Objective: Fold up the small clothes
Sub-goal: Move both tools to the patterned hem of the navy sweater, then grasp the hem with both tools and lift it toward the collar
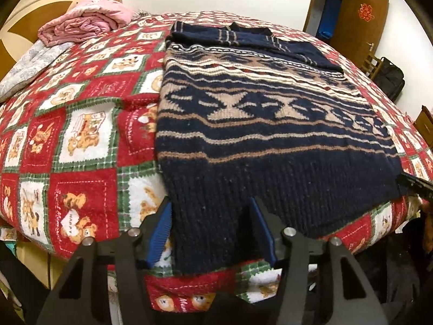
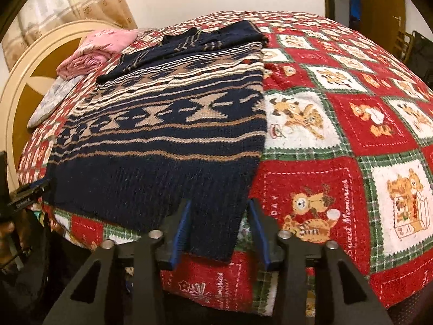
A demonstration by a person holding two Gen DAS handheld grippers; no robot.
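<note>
One navy-and-tan patterned knit sweater (image 1: 270, 124) lying on red teddy-bear blanket (image 1: 81, 135) | two hand-held grippers: left hand-held gripper (image 1: 211, 233) and right hand-held gripper (image 2: 217, 233) each straddling hem, jaws apart, not pinching

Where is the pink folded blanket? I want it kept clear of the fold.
In both wrist views the pink folded blanket lies at the bed's far left, by the headboard, beyond the sweater and apart from it.

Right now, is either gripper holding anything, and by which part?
Both straddle the sweater's ribbed bottom hem: left gripper at its left corner, right gripper at its right corner. Whether the pads actually pinch the knit cannot be told.
</note>
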